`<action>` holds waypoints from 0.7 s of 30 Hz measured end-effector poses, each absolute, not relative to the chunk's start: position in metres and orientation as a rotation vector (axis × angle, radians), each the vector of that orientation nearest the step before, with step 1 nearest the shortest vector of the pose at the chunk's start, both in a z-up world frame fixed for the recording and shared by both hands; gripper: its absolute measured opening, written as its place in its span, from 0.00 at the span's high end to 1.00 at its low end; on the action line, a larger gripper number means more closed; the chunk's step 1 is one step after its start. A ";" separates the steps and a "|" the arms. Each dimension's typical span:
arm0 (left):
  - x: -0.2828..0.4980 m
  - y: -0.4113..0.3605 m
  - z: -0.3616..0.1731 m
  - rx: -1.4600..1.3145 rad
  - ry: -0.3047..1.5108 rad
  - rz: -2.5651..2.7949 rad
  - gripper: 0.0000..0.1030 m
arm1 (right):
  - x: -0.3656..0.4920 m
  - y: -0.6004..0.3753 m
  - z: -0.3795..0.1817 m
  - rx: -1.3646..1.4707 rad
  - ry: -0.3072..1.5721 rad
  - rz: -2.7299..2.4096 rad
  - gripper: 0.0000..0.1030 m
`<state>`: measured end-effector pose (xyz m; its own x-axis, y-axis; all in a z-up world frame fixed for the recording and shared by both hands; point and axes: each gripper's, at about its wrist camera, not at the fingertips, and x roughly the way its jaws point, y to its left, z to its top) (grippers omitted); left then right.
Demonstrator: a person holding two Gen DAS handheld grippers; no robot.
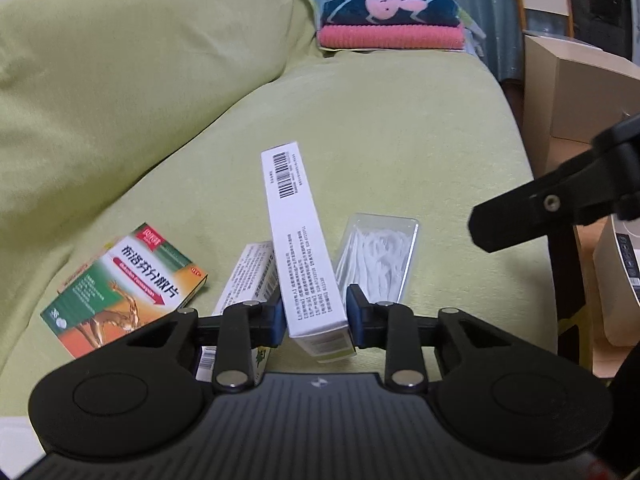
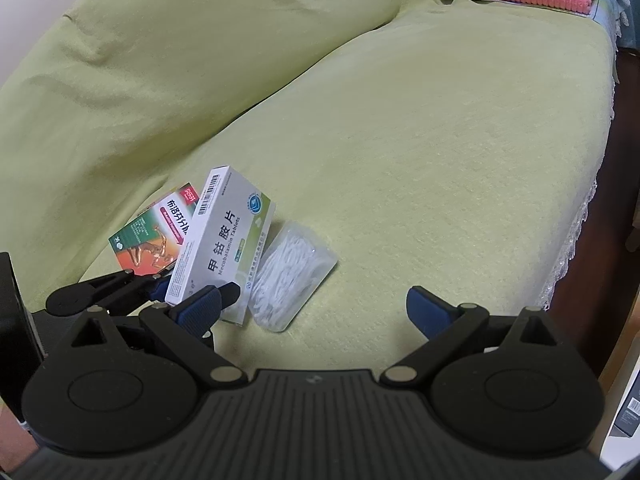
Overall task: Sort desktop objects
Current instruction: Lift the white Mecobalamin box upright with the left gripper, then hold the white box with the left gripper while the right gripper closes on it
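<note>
On the green sofa seat (image 2: 400, 152), my left gripper (image 1: 316, 316) is shut on a white medicine box (image 1: 298, 236) that stands on its narrow edge, tilted. The same white medicine box (image 2: 224, 240) shows its printed face in the right wrist view. To its left lies a red and green medicine box (image 1: 124, 284), and a second white box (image 1: 250, 276) lies partly hidden under the left finger. A clear box of white floss picks (image 1: 376, 256) lies just right of the held box. My right gripper (image 2: 316, 312) is open and holds nothing, close to the clear floss box (image 2: 290, 276).
The sofa back cushion (image 1: 120, 80) rises on the left. Folded pink and dark blue towels (image 1: 390, 20) lie at the far end of the seat. A cardboard box (image 1: 568, 92) and a white appliance (image 1: 616, 280) stand beyond the sofa's right edge.
</note>
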<state>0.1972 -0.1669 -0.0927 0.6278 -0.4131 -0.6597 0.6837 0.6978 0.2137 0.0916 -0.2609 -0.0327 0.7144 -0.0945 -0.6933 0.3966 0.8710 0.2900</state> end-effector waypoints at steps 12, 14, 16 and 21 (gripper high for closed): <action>0.178 -0.141 -0.085 0.564 0.680 -0.718 0.72 | 0.095 -0.250 -0.027 0.437 0.734 -0.176 0.05; 0.170 -0.134 -0.083 0.600 0.697 -0.744 0.72 | 0.097 -0.246 -0.024 0.428 0.740 -0.147 0.05; 0.163 -0.126 -0.083 0.646 0.710 -0.775 0.72 | 0.099 -0.243 -0.023 0.429 0.750 -0.115 0.06; 0.147 -0.113 -0.082 0.739 0.707 -0.833 0.72 | 0.110 -0.238 -0.028 0.482 0.819 -0.026 0.08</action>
